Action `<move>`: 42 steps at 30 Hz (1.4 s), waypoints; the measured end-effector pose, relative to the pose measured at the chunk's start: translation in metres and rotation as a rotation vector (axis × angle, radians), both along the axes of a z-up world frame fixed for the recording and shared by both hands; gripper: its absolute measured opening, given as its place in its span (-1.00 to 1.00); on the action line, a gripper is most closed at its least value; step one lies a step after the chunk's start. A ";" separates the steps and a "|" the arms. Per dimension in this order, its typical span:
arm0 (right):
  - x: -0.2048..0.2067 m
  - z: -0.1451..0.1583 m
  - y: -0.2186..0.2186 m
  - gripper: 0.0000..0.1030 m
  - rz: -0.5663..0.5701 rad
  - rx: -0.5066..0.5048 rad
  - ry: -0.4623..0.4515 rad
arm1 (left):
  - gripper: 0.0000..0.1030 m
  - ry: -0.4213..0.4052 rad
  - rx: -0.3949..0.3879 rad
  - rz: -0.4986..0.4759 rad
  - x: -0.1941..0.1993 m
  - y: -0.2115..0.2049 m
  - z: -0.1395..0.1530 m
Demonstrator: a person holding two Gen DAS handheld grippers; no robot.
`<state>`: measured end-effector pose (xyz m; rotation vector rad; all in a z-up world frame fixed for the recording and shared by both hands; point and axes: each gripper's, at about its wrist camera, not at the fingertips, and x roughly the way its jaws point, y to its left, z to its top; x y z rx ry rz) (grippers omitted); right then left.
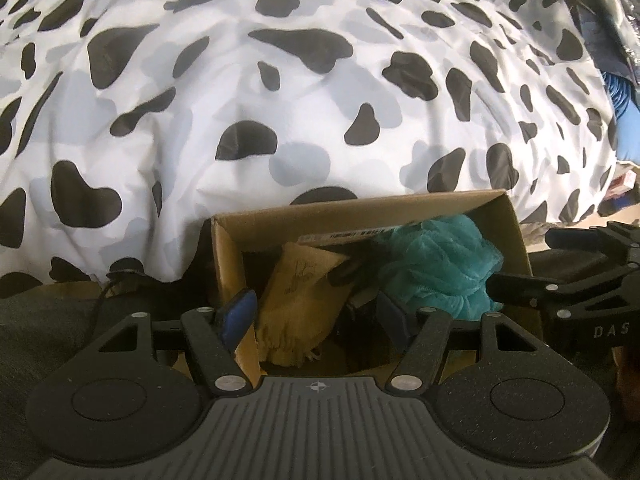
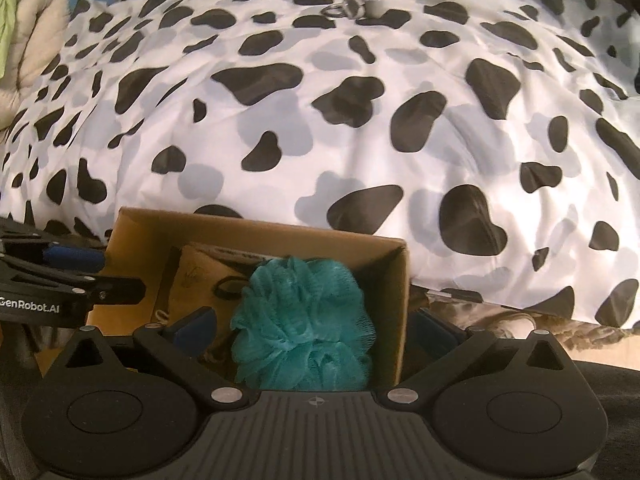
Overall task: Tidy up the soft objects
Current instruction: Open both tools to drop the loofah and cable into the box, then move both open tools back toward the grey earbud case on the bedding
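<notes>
Looking down along both sets of fingers, we see a cardboard box (image 1: 496,216) in the lower middle of each frame, pushed up against a bed draped in a cow-print duvet (image 1: 304,92) that fills the upper two thirds. The box seems to serve as the collecting place for the soft things, since they already lie inside it. A teal mesh bath pouf (image 2: 304,320) sits at the right end of the box, in the lower centre of the right wrist view. Beside it, towards the left end, a tan cloth bag (image 1: 296,304) with a frayed edge leans against the box wall.

Our left gripper (image 1: 316,312) hangs spread wide over the box, at the lower centre of its frame, holding nothing; one blue pad sits by the left box wall and the other near the pouf. Our right gripper (image 2: 316,328) is likewise parted and empty, its left pad inside the box and its right pad outside the right wall, so the fingers straddle the pouf without touching it. A dark item lies between bag and pouf, too shadowed for us to name with confidence. Small grey objects (image 2: 360,6) rest far off on the duvet, near the top centre
</notes>
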<state>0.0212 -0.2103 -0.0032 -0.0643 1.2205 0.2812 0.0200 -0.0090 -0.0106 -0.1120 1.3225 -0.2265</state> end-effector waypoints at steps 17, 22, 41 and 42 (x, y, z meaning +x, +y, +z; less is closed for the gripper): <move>0.003 0.010 -0.003 1.00 -0.035 -0.005 -0.077 | 0.27 -0.061 -0.007 0.028 0.002 0.005 0.008; 0.005 0.015 -0.002 1.00 -0.035 0.000 -0.103 | 0.27 -0.103 -0.005 0.037 0.004 0.004 0.014; 0.021 0.034 -0.012 1.00 -0.080 0.021 -0.233 | 0.27 -0.170 -0.015 0.027 0.017 0.000 0.022; 0.022 0.035 -0.012 1.00 -0.077 0.011 -0.245 | 0.27 -0.176 -0.008 0.027 0.019 0.000 0.022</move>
